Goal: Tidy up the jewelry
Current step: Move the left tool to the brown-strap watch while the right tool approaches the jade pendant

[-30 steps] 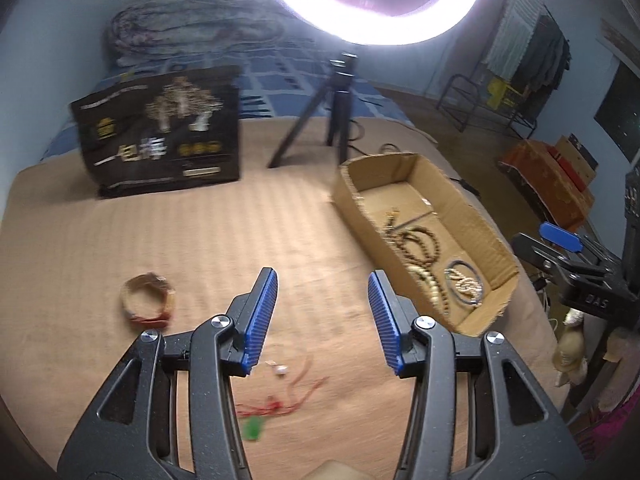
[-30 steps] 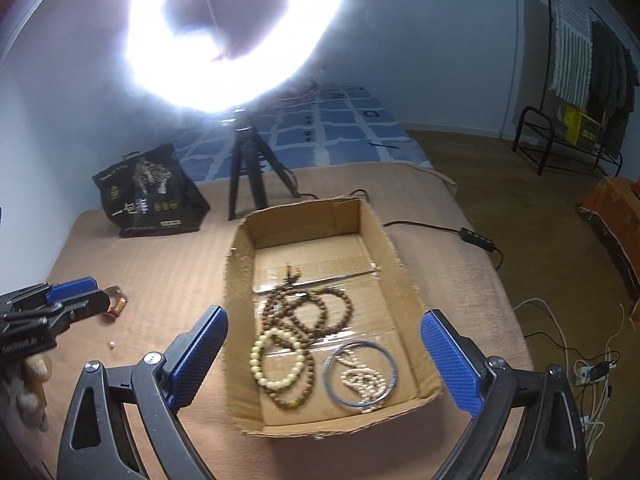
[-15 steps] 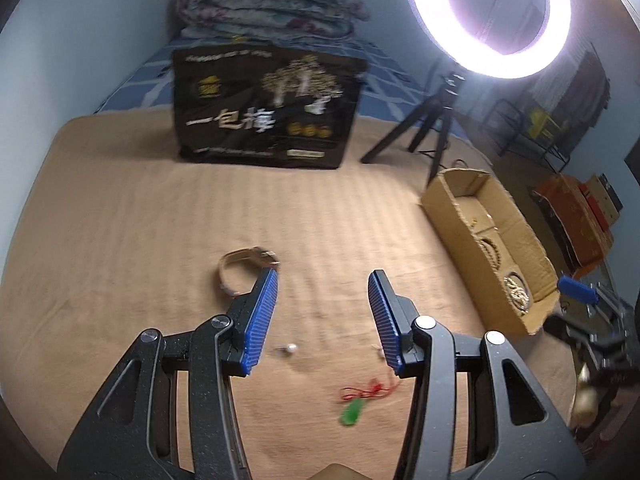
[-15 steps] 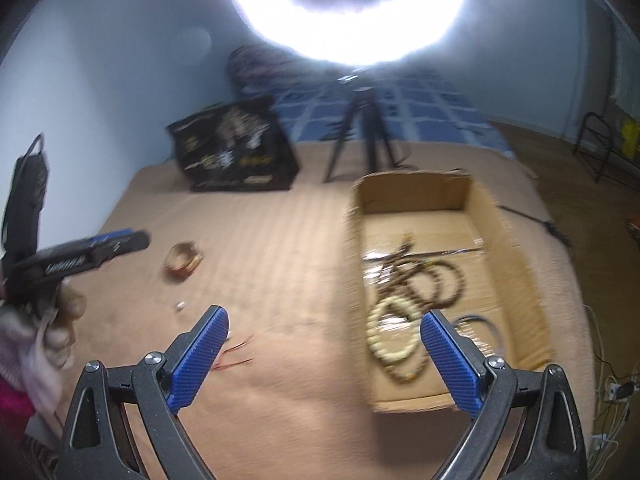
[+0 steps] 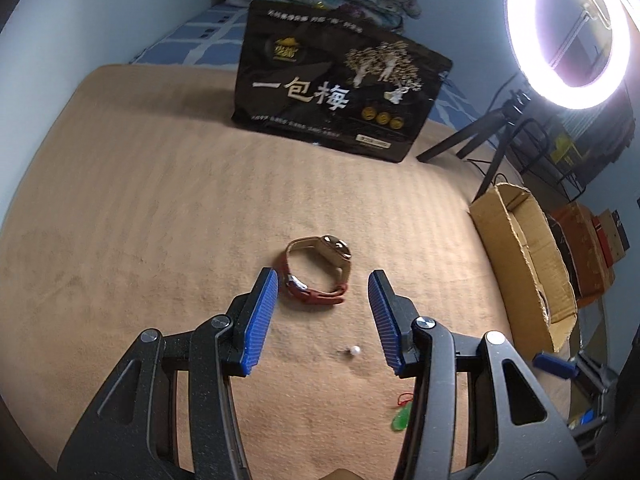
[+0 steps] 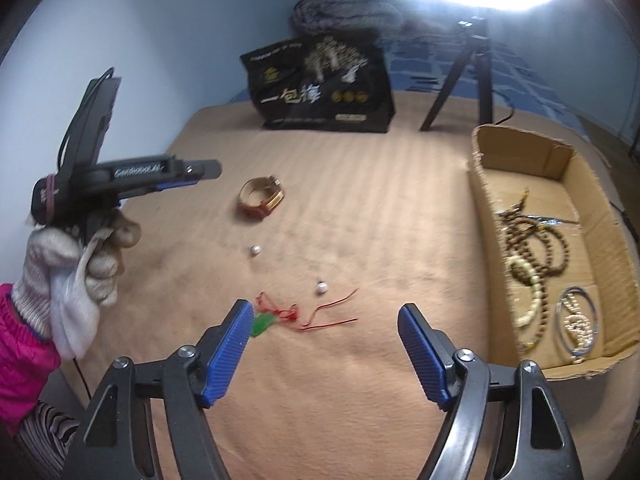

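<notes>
Tan blanket (image 5: 160,208) carries our watch (image 5: 318,272), lying just ahead of the left tool (image 5: 322,292), whose blue jaws gape, holding nothing. Our right tool (image 6: 326,328) is wide open and empty too, the jade pendant (image 6: 262,324) by its left jaw. At 12 o'clock a black bag (image 5: 340,92) reads "一包梅". The box (image 6: 600,240) sits at 3 o'clock.

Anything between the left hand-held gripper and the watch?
Nothing visible. The left hand-held gripper is open, and the watch lies on bare blanket just beyond its fingertips. The pearl sits nearer the camera, under the jaws.
</notes>
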`<state>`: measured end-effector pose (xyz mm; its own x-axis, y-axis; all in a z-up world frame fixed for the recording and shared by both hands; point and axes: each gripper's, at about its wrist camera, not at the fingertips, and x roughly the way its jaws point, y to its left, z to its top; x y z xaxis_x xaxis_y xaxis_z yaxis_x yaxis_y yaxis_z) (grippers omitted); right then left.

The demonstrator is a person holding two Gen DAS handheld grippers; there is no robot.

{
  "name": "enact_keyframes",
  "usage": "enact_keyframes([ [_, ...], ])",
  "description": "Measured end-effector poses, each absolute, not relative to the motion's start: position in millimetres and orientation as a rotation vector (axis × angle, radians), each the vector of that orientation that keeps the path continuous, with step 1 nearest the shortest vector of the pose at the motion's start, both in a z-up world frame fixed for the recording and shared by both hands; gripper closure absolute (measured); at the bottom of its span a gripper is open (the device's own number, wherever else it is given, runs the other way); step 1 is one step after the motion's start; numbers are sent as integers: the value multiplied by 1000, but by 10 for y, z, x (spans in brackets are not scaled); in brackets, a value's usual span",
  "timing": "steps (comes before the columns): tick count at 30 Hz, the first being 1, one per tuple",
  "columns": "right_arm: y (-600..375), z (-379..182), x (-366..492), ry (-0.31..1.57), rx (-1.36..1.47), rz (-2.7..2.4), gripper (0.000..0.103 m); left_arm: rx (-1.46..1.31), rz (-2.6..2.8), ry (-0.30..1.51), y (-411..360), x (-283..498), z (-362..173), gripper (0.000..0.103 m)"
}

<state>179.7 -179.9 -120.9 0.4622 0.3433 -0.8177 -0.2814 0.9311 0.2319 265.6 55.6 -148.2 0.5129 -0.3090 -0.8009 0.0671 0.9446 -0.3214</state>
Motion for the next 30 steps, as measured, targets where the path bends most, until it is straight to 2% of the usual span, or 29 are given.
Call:
enact_keyframes([
  [19, -1263, -1578, 1773, 1092, -52, 485, 35, -284, -228, 1066, 574, 2865, -1766, 55],
  [22, -1184, -1651, 1783, 1102, -79, 495, 35, -284, -231, 1079, 560, 2899, -1818, 61],
  [30, -1010, -1780, 1819, 1114, -138, 517, 37, -295, -234, 1095, 548, 2971, -1914, 61],
])
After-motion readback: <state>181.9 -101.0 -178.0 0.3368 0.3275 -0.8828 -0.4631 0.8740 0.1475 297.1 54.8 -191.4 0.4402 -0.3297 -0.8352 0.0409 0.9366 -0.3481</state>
